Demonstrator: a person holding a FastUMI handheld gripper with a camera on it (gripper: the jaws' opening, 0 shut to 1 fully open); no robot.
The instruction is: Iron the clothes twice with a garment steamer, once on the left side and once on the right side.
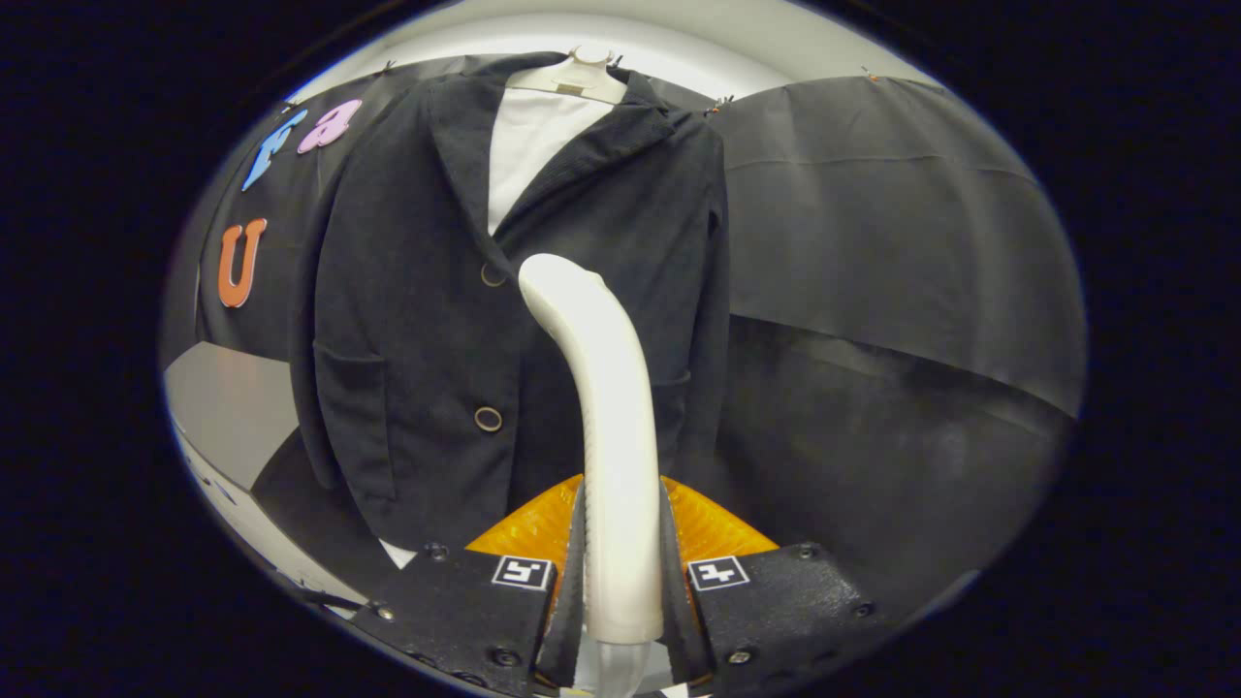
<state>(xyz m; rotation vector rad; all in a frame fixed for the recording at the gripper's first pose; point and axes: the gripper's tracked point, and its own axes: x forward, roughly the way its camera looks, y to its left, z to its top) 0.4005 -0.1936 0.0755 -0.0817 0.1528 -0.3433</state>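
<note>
A dark jacket (pixel 427 320) hangs on a white hanger (pixel 589 76) over a white shirt (pixel 528 145), in front of the black cloth wall. Two round buttons run down its front. My gripper (pixel 620 572) is shut on the white handle of the garment steamer (pixel 606 407), both fingers pressing its sides. The steamer rises from between the fingers and curves forward, its head standing before the jacket's middle, just right of the upper button. I cannot tell whether the head touches the fabric. It hides part of the jacket's right half.
Black cloth (pixel 892 242) covers the wall to the right of the jacket and drapes down below it. A grey slanted panel (pixel 228 407) sits to the jacket's left, with a white edge beneath it.
</note>
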